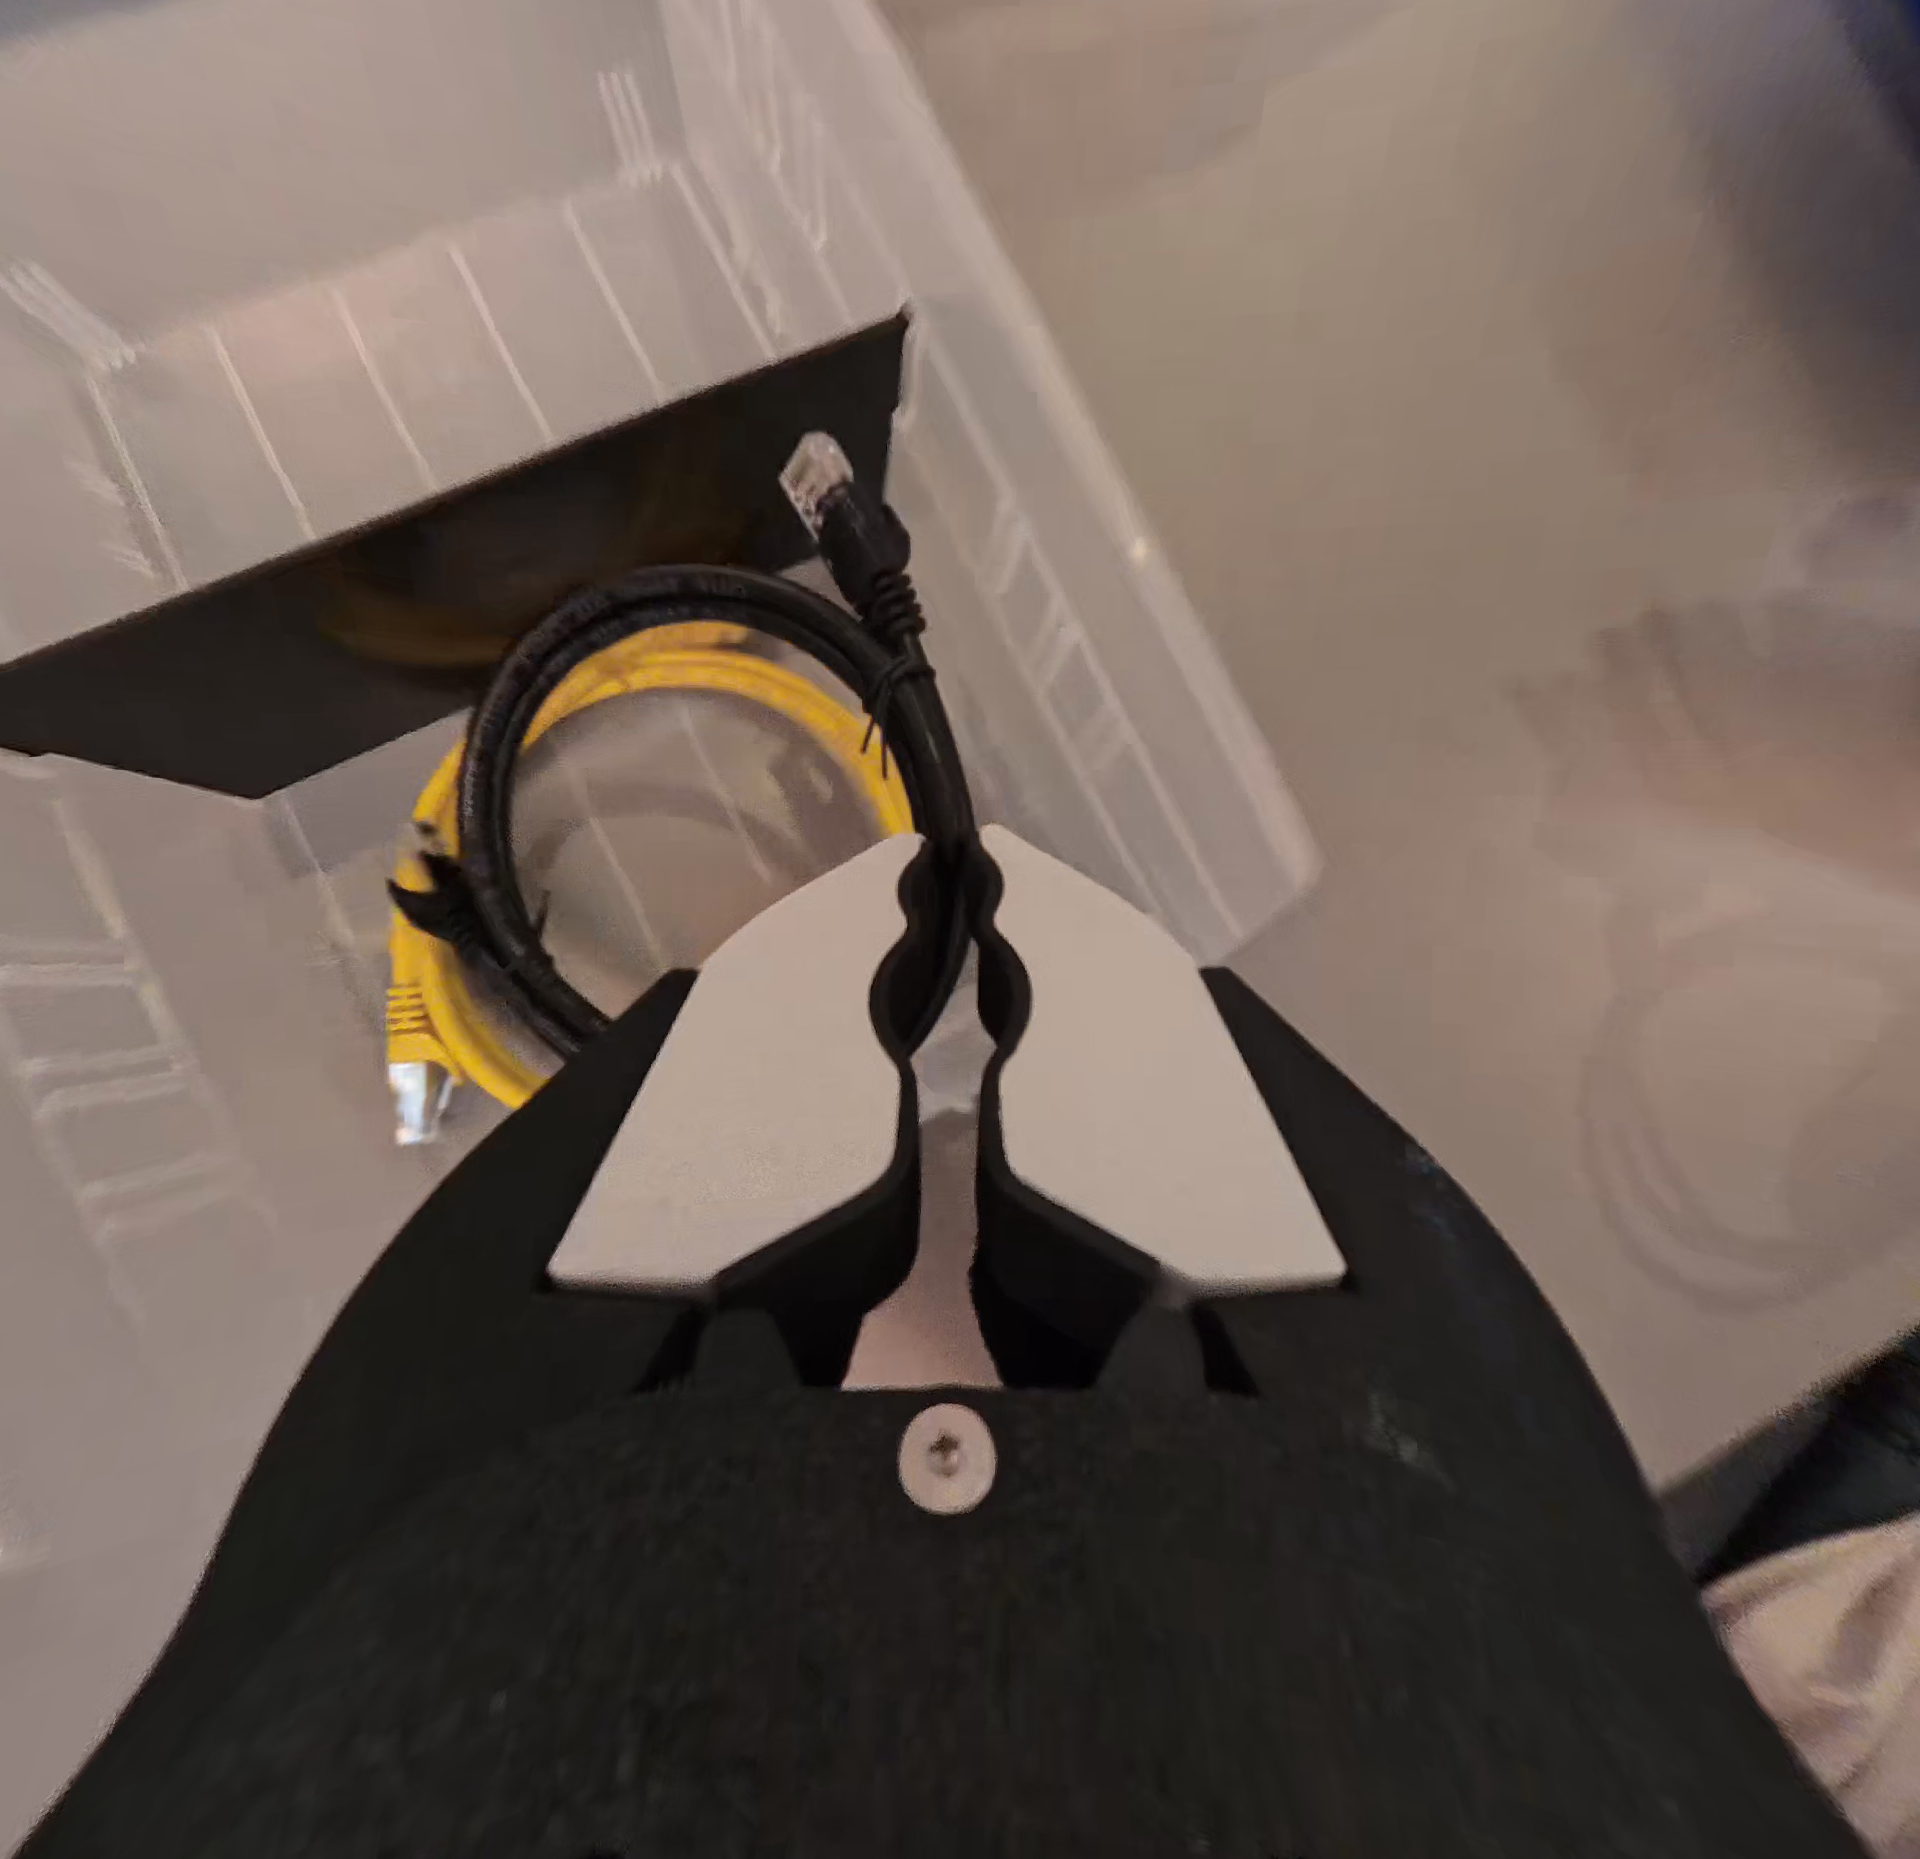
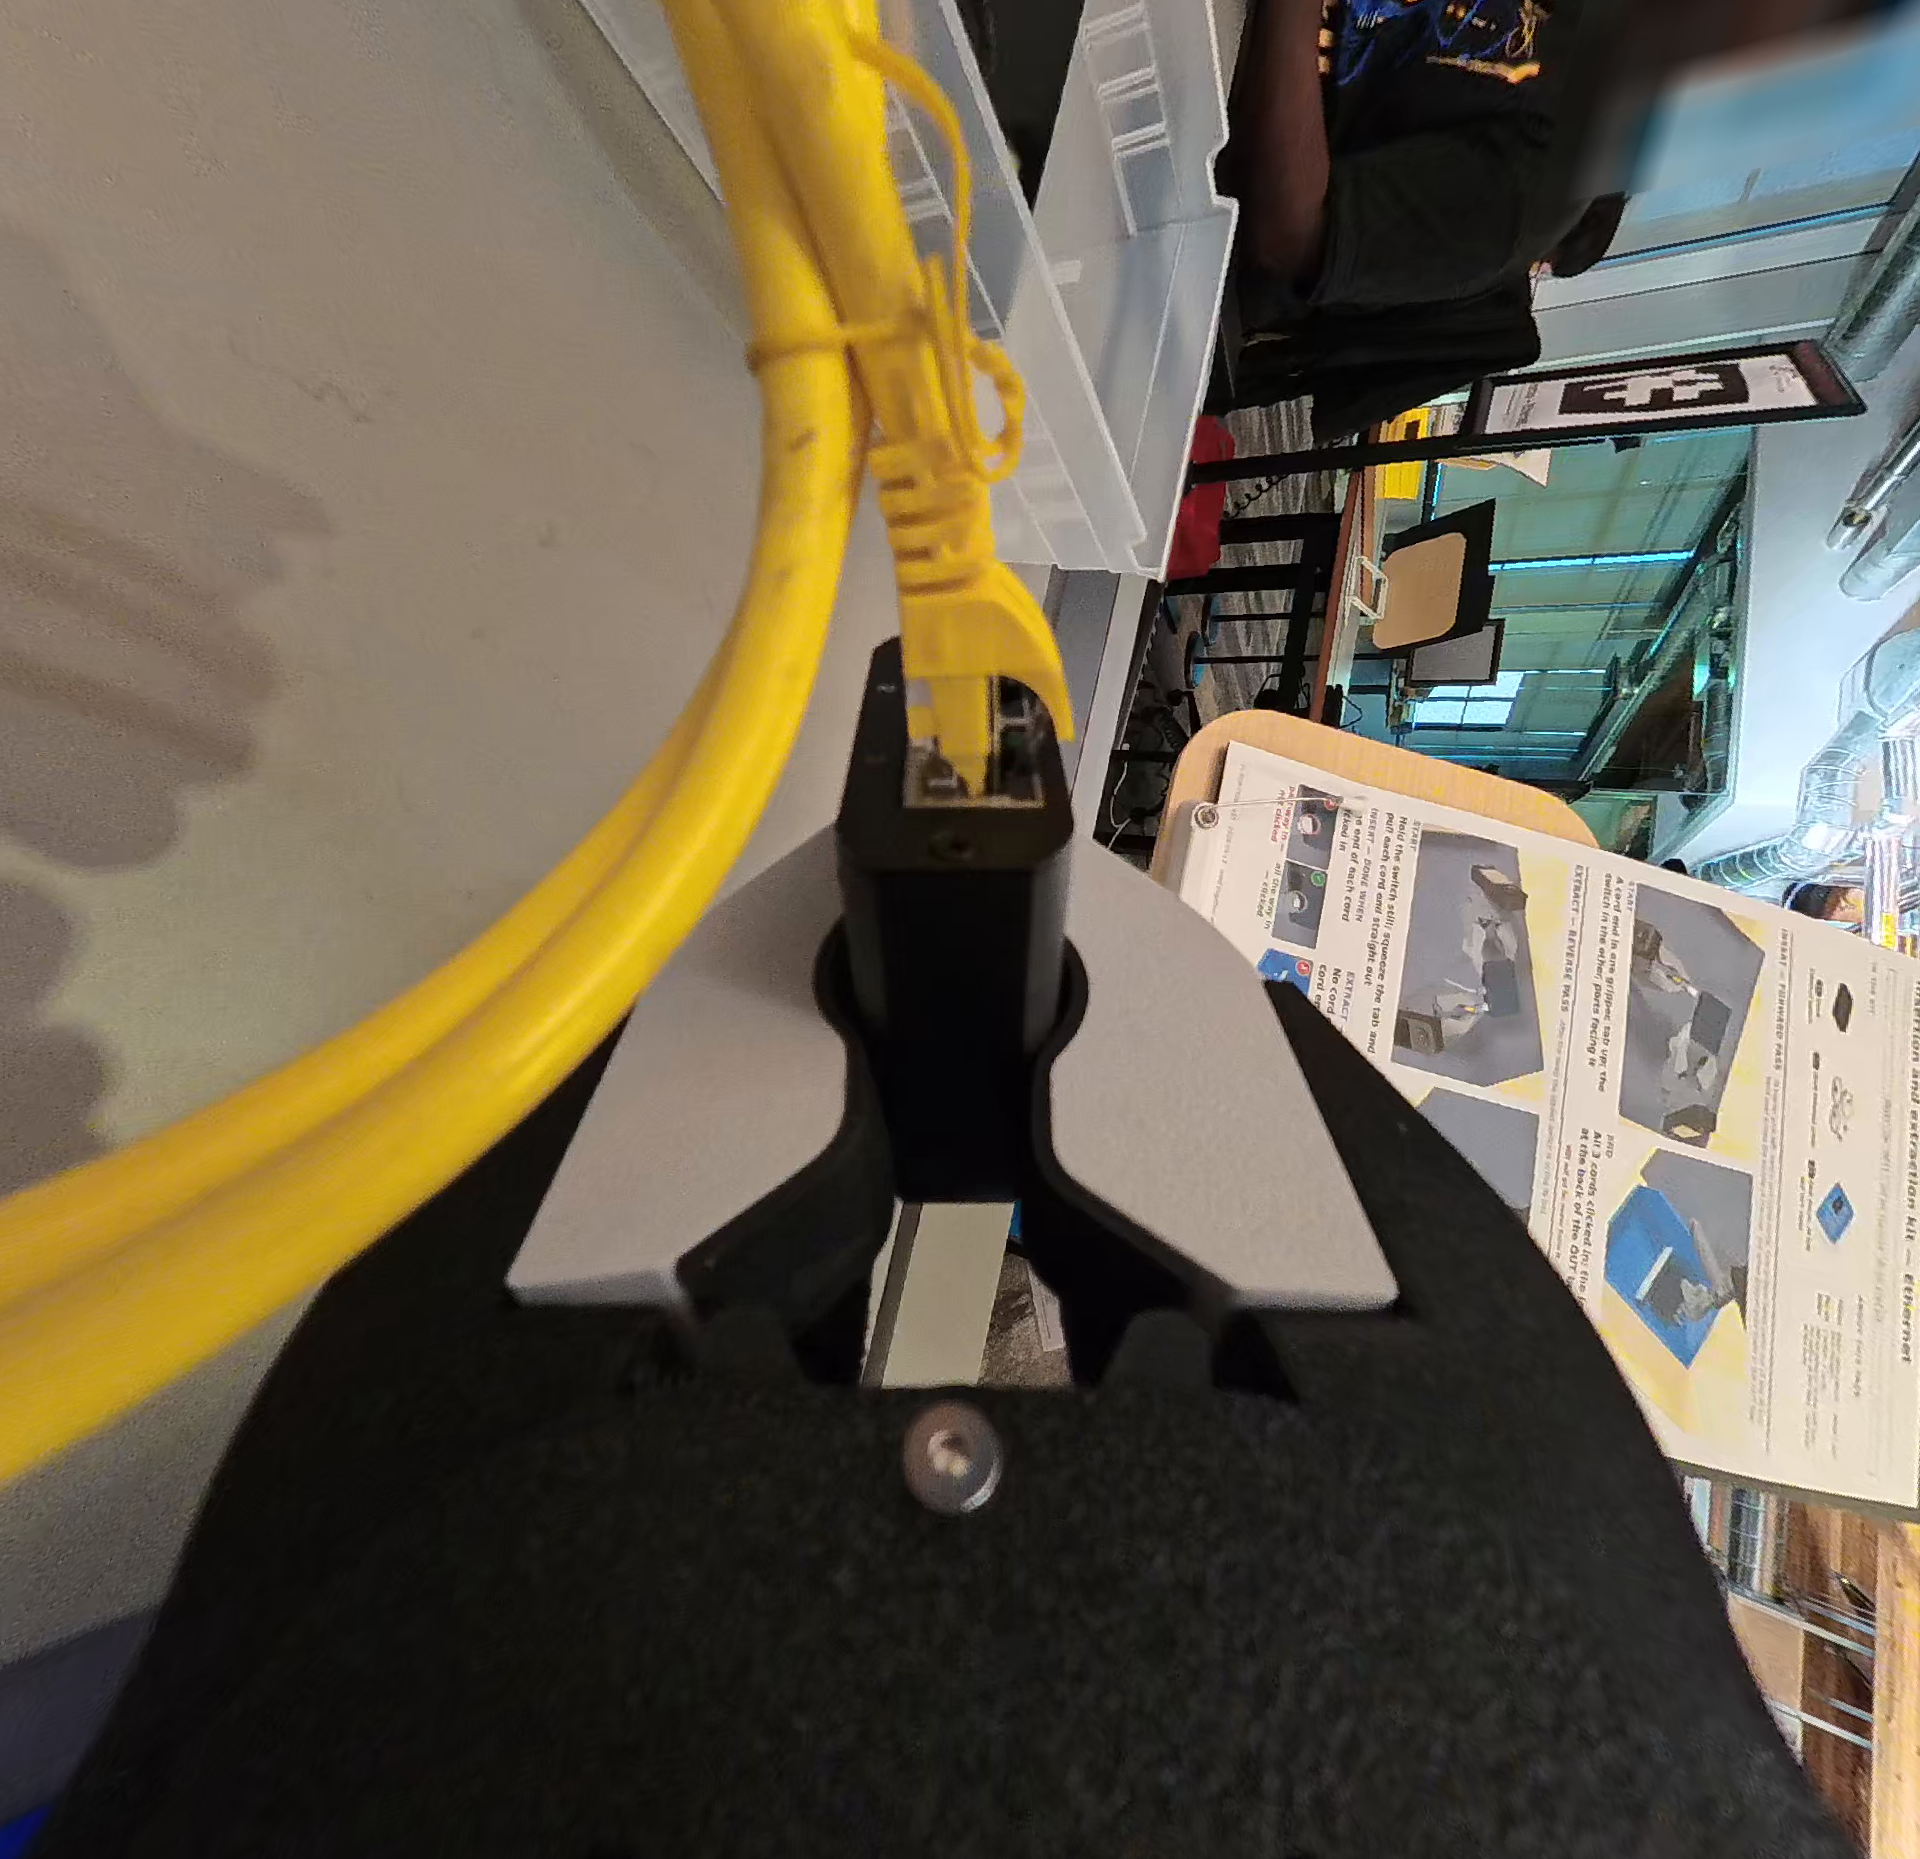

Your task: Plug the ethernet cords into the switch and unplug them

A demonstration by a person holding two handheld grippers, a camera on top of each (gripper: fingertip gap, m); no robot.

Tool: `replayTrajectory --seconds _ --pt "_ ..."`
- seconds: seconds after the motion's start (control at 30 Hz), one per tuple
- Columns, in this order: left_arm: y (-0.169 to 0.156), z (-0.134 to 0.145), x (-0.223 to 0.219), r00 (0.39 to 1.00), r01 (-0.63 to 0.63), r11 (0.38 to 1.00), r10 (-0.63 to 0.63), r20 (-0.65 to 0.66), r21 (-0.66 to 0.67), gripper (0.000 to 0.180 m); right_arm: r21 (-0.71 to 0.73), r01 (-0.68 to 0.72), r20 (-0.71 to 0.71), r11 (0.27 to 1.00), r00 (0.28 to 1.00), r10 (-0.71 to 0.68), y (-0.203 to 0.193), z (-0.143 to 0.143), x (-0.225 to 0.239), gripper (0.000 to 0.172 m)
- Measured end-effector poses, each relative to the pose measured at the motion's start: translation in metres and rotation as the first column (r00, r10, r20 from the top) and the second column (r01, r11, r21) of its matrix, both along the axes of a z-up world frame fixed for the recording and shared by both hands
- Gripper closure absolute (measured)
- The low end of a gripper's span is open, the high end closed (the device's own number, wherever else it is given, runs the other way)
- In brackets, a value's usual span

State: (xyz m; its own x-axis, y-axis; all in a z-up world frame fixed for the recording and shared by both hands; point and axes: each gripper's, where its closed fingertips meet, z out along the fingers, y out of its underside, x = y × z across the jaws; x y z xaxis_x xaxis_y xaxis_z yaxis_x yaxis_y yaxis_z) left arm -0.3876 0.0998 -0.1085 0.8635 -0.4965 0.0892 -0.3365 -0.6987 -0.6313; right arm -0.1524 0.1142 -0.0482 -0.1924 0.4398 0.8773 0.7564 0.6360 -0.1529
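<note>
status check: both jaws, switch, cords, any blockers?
Left gripper jaws shut on black cord. Right gripper clamps switch, yellow cord plugged in. Second yellow cord coiled in clear bin. No blockers visible.

Light: soft, even indoor light; right wrist view brighter.
Shadows: faint grey patches on the table (image 2: 156, 666) toward 9 o'clock.
Blur: clear bin (image 1: 416, 251) smeared at 11 o'clock.
Distortion: wide-angle bending at the edges.

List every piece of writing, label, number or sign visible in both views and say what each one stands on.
Instruction sheet on a wooden board at right: printed headings, paragraphs and captions; wording not reproduced here.
Black-and-white framed sign in the background: a bold symbol, its small print too small to read.
Black cord: faint jacket print, too blurred to read.
Switch, yellow cord, clear bins: no writing visible.
</note>
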Motion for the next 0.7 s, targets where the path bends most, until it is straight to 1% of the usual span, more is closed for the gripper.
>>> replayTrajectory --seconds 0.1,0.17,0.2,0.27,0.33,0.4,0.5,0.53,0.57,0.6,0.67,0.7 --pt "-0.024 0.043 0.012 0.979 0.045 0.997 -0.058 0.195 0.071 0.176 0.000 0.003 -0.005 1.000 1.000 -0.003 0.001 0.002 0.002 0.147" --pt "-0.047 0.075 0.027 0.933 0.098 0.988 -0.134 0.334 0.121 0.177 0.004 0.006 -0.006 1.000 1.000 -0.006 0.001 0.004 0.003 0.147" --pt "-0.061 0.090 0.036 0.897 0.131 0.981 -0.179 0.404 0.144 0.177 0.007 0.006 -0.008 1.000 1.000 -0.006 0.001 0.005 0.003 0.147" --pt "-0.092 0.114 0.059 0.794 0.222 0.958 -0.285 0.537 0.180 0.176 0.011 0.007 -0.014 1.000 1.000 -0.007 0.001 0.007 0.004 0.147" --pt "-0.119 0.125 0.079 0.680 0.289 0.937 -0.345 0.647 0.196 0.176 0.012 0.009 -0.022 1.000 1.000 -0.009 0.001 0.010 0.005 0.147" --pt "-0.138 0.120 0.093 0.570 0.333 0.929 -0.335 0.751 0.162 0.176 0.017 0.013 -0.026 1.000 1.000 -0.012 0.002 0.012 0.007 0.147" --pt "-0.160 0.105 0.107 0.357 0.401 0.910 -0.263 0.896 0.107 0.178 0.017 0.019 -0.030 1.000 0.999 -0.018 0.002 0.015 0.010 0.147" --pt "-0.164 0.098 0.111 0.306 0.413 0.906 -0.231 0.924 0.089 0.178 0.016 0.019 -0.031 1.000 0.999 -0.019 0.001 0.015 0.011 0.147" --pt "-0.166 0.086 0.114 0.285 0.419 0.906 -0.193 0.939 0.059 0.178 0.016 0.021 -0.031 1.000 0.999 -0.020 0.002 0.014 0.011 0.147" --pt "-0.167 0.073 0.115 0.282 0.417 0.909 -0.154 0.947 0.024 0.178 0.015 0.022 -0.029 1.000 0.999 -0.022 0.002 0.014 0.012 0.147" --pt "-0.162 0.048 0.113 0.303 0.401 0.915 -0.084 0.949 -0.047 0.178 0.014 0.023 -0.027 1.000 0.999 -0.022 0.002 0.013 0.011 0.147" --pt "-0.159 0.044 0.108 0.288 0.391 0.919 -0.073 0.955 -0.048 0.178 0.013 0.021 -0.025 1.000 0.999 -0.020 0.002 0.012 0.011 0.147"
